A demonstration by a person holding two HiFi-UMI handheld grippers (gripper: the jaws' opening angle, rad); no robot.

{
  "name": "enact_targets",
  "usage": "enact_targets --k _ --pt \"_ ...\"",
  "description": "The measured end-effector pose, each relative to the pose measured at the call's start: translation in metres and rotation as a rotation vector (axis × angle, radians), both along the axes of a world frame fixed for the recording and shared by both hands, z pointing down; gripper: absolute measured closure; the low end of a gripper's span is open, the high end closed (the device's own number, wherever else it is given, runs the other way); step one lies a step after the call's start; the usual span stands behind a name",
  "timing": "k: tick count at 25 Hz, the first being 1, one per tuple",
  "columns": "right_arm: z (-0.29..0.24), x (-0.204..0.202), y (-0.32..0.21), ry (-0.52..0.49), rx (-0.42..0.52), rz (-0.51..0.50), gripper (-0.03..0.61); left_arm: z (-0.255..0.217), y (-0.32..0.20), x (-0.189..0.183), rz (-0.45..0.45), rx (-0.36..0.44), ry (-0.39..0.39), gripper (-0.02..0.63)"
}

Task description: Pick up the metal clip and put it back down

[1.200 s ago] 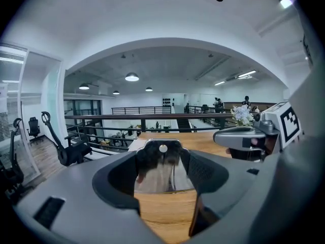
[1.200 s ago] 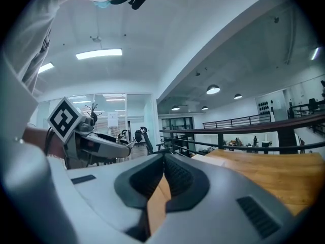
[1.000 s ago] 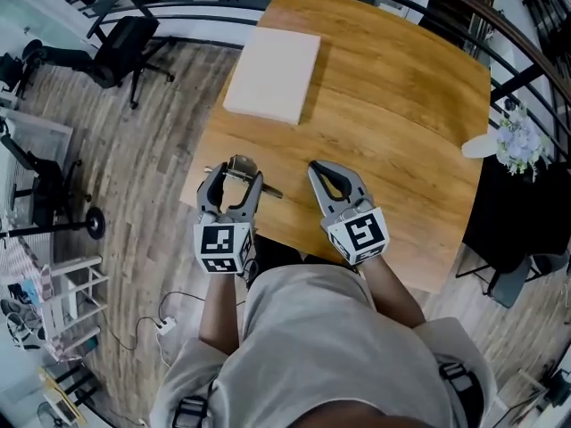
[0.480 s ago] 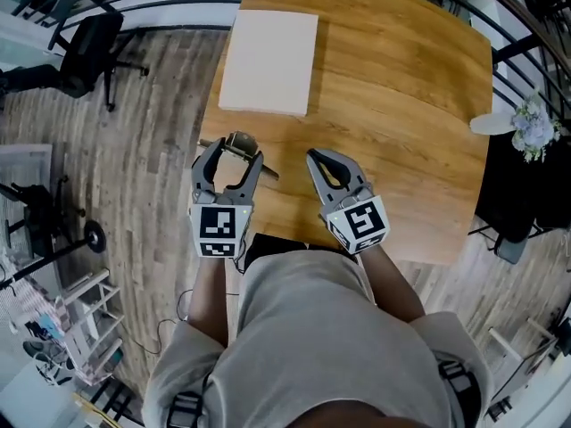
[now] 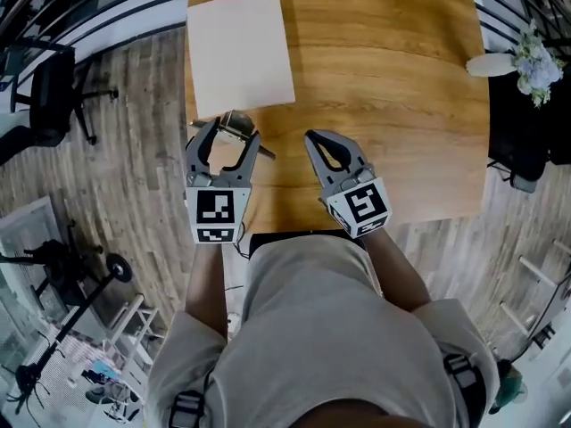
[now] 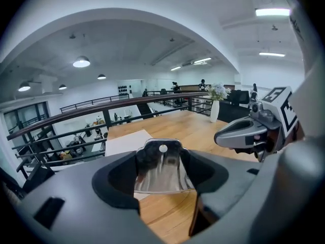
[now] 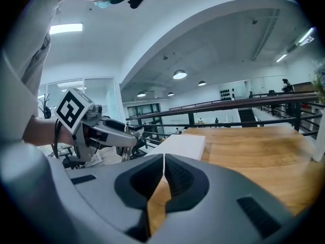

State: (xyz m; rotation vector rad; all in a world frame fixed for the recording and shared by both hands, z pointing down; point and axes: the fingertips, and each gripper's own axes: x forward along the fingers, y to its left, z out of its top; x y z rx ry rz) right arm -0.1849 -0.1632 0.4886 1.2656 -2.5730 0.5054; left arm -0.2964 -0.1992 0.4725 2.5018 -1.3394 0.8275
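Left gripper [image 5: 228, 136]: jaws part-way closed and clamped on the metal clip [image 6: 161, 172]; each inner pad bears on one side of it.
Metal clip, position: between the left jaw tips, over the left edge of the table [image 5: 393, 105], just short of the near corner of the white slab [image 5: 239, 50]. In the left gripper view bare wood shows beneath the clip's lower edge.
Metal clip, orientation: broad shiny plate faces back toward the gripper's camera, with the rivet at its top. In the head view a thin metal arm runs crosswise to the jaws, left to right, with the right end tilted toward the person. That is its long axis.
White slab: flat on the table's far left part, well apart from both grippers; nothing rests on it.
Right gripper [image 7: 163, 161]: jaws pressed together with no gap, nothing between them. It is held over the table's near edge, beside the left gripper and apart from it.
Vase [image 5: 486, 63]: at the table's far right edge, holding pale flowers [image 5: 533, 56]. Whether it stands on this table cannot be told.
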Motion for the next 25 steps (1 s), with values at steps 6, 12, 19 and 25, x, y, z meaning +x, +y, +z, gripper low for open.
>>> enact_targets --k 6,12,19,25 --pt "0.011 0.000 -0.002 0.016 -0.029 0.080 0.551 0.015 -0.020 0.004 0.090 -0.029 0.000 0.310" --pt "0.025 0.016 -0.003 0.024 -0.060 0.174 0.551 0.037 -0.035 0.018 0.168 -0.078 -0.035 0.310" --pt "0.035 0.027 -0.001 0.033 -0.088 0.236 0.551 0.056 -0.053 0.035 0.239 -0.112 -0.056 0.310" --pt "0.046 0.041 0.003 0.040 -0.115 0.281 0.551 0.076 -0.075 0.048 0.304 -0.131 -0.107 0.310"
